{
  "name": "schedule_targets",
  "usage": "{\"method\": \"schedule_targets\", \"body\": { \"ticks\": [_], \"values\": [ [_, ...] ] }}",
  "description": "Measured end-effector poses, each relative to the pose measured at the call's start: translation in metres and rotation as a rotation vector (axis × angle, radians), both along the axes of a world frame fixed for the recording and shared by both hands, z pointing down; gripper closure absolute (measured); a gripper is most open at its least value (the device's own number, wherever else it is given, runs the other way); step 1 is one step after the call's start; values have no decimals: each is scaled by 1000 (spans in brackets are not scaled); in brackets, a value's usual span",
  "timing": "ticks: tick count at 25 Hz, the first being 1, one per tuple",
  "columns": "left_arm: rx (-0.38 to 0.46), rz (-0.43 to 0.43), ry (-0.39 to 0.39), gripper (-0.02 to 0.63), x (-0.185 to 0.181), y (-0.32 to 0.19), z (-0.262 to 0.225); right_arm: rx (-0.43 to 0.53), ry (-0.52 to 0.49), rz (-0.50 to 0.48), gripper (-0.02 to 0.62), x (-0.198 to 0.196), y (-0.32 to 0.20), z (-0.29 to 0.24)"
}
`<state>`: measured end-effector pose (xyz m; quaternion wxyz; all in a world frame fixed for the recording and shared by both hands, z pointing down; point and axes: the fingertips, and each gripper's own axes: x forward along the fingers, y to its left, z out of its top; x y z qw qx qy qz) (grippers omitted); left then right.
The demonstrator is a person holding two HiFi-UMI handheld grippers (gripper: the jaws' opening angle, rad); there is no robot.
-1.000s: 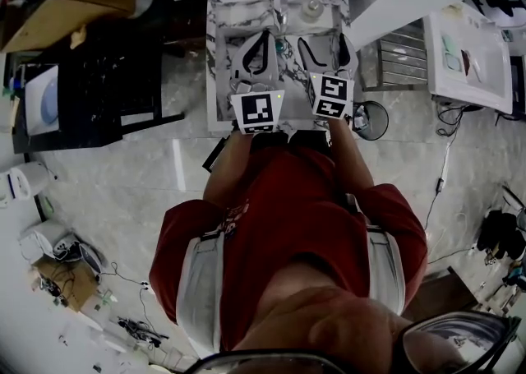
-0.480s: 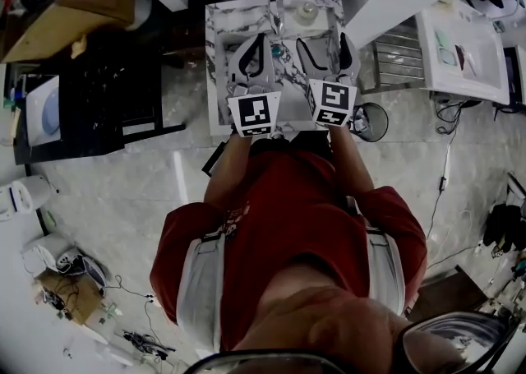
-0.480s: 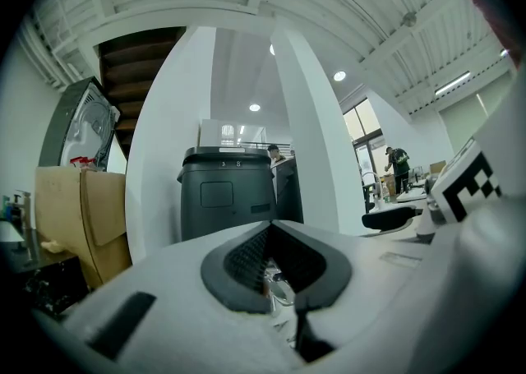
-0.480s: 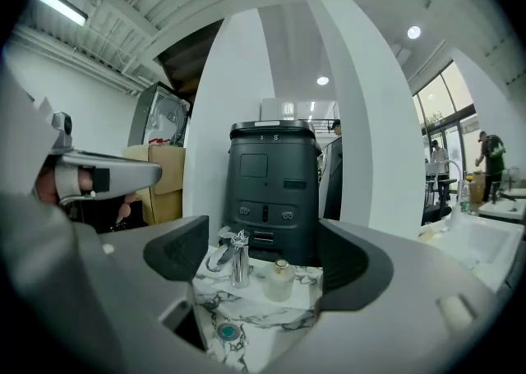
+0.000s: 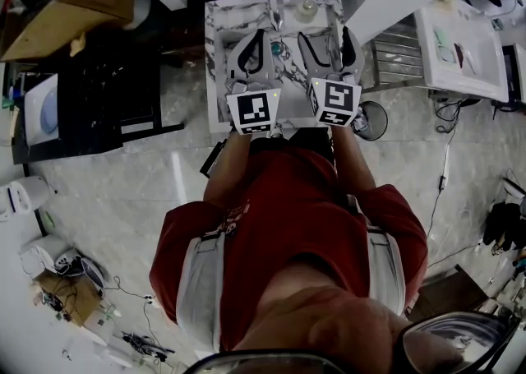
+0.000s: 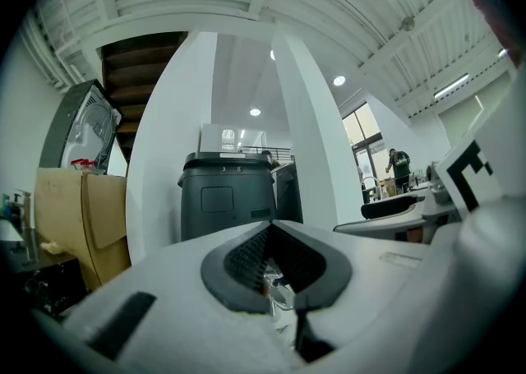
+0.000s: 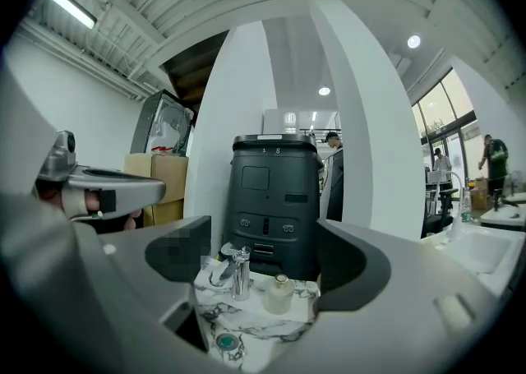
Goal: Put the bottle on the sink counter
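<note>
Your right claw (image 7: pixel 263 264) gapes empty above the counter (image 7: pixel 256 320), your left claw (image 6: pixel 280 283) is pinched closed on nothing, and the bottle (image 7: pixel 278 294) stands upright on it beside the faucet (image 7: pixel 238 270).

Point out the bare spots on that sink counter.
Bare: the back ledge left of the faucet, and the counter's left edge strip. Crowded: the faucet and the bottle stand close together at the back middle, the bottle on the right.
</note>
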<state>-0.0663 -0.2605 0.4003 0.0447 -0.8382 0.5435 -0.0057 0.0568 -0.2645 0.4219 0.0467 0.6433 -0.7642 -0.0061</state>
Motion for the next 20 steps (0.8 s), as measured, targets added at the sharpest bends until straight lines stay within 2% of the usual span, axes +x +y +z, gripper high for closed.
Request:
{"method": "schedule_targets", "body": {
  "ticks": [12, 20],
  "values": [
    [6, 21, 12, 604, 9, 2, 0, 22, 22, -16, 248, 2, 9, -11],
    [13, 30, 3, 604, 11, 3, -2, 38, -6, -23, 301, 1, 9, -19]
  ]
}}
